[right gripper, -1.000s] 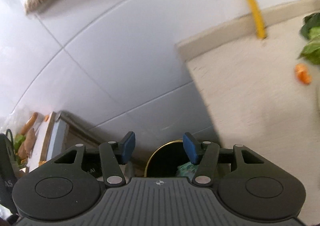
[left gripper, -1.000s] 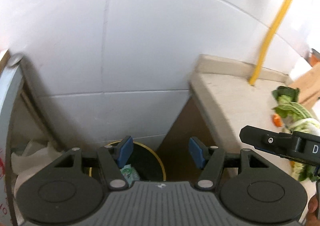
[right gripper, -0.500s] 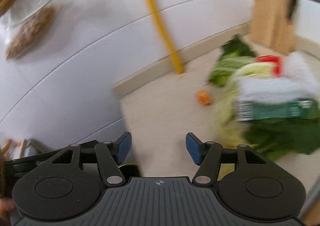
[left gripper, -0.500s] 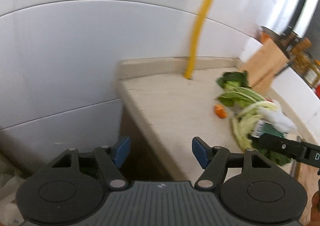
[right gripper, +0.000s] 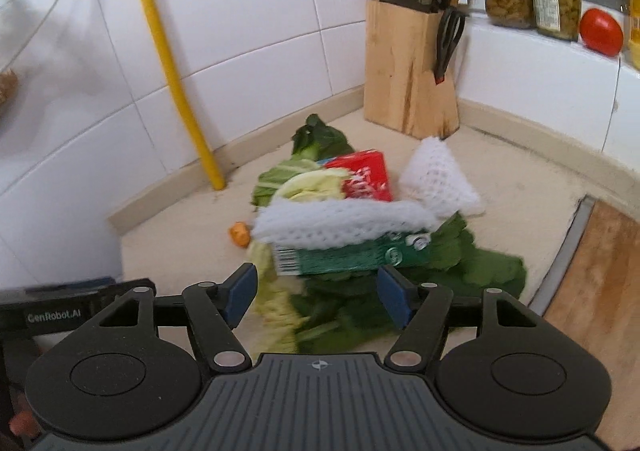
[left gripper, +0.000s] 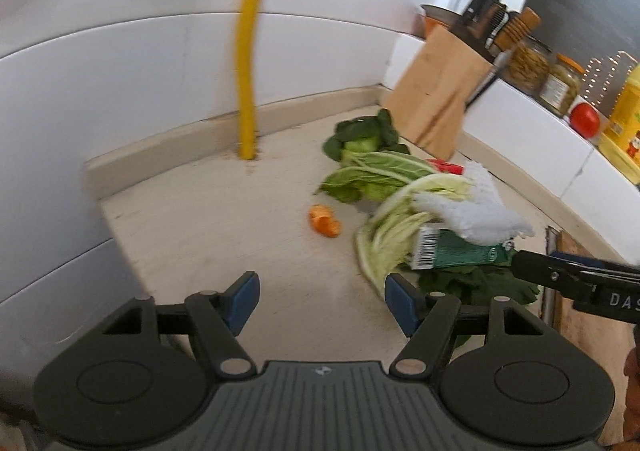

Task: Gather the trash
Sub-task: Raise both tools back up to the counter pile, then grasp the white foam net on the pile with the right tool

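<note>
Landmark: the yellow pipe point(right gripper: 176, 83) that stands up from the counter point(right gripper: 520, 203) by the wall.
Trash pile: leaves, a green carton point(right gripper: 344, 255), a red carton point(right gripper: 366, 175) and white foam net point(right gripper: 332, 223), heaped just to the right of the pipe's foot.
Orange bit: a small orange peel point(left gripper: 325, 222) lies alone, between the pipe and the pile.
Right gripper point(right gripper: 316, 293): its jaws are opening, with nothing held; the green carton is just ahead of them, above the gap.
Left gripper point(left gripper: 320, 303): open wide and empty, over bare counter on the pipe side of the pile.
Which way the carton lies: its long side runs left to right, across the right gripper's jaws.
Nearer hand: the right one, I think; the pile is straight in front of it.
Only the right view shows: most of the red carton and the second foam net point(right gripper: 438, 179).
Only the left view shows: the clear space around the orange peel.
</note>
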`<state>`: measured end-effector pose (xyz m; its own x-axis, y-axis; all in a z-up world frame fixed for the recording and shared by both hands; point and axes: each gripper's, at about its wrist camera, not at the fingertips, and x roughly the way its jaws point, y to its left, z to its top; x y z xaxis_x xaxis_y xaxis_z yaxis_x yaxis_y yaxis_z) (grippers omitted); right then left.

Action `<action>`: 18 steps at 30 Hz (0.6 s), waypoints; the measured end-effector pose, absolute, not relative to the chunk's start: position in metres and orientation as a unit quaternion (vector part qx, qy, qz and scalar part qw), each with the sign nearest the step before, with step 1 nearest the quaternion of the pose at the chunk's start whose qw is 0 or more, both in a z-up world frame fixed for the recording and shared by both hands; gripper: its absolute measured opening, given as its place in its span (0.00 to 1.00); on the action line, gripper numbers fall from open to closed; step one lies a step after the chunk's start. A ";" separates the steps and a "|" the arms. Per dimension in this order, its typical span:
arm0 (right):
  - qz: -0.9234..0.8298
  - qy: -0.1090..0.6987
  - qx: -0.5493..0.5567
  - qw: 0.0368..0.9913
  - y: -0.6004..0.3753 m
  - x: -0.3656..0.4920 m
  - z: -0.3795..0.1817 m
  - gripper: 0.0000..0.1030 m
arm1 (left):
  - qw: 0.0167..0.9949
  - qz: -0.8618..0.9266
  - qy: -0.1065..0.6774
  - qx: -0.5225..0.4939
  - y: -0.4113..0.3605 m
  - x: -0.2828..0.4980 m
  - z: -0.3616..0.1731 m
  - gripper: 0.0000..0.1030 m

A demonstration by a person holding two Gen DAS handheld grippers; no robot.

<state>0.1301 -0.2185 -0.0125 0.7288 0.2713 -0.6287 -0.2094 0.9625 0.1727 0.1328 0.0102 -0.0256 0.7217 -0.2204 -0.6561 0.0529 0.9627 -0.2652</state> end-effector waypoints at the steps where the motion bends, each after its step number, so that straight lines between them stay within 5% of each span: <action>1: 0.129 0.342 0.036 0.930 -0.219 0.133 -0.013 0.74 | 0.920 -0.077 0.366 -0.114 0.008 0.135 -0.026 0.61; 18: 0.186 0.355 -0.104 0.910 -0.207 0.201 -0.019 0.83 | 0.912 -0.081 0.383 -0.127 0.005 0.155 -0.037 0.62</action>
<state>0.2007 -0.2073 -0.0190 0.6787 0.2645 -0.6851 -0.4118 0.9095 -0.0568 0.1548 0.0052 -0.0372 0.6940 -0.2447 -0.6771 0.0507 0.9547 -0.2931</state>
